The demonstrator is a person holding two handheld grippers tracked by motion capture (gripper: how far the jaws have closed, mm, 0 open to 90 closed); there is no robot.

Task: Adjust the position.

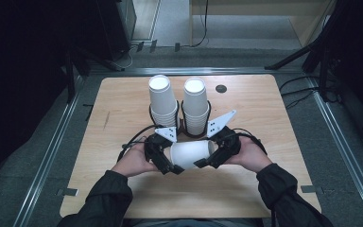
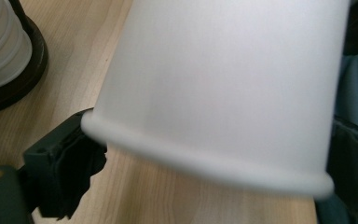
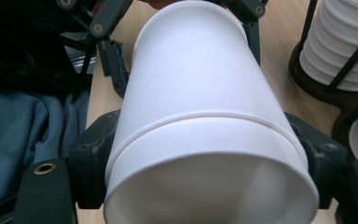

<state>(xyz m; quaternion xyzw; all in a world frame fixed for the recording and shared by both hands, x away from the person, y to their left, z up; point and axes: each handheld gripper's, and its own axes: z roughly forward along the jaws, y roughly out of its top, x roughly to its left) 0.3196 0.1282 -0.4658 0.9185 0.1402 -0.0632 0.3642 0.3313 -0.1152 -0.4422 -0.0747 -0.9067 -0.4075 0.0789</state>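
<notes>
Grippers (image 1: 189,158) facing (jaws spread).

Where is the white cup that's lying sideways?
In the high view the white cup lies sideways near the table's front middle, between the left gripper and right gripper, just before the two cup stacks.

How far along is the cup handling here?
Done: a left stack and a right stack of cups stand in their holders at the back of the table. In hand: a white paper cup is held level, the right gripper clamping its wide end and the left gripper flanking the other end. A second rim suggests two nested cups. Left: probably separating them or placing them on a stack.
</notes>
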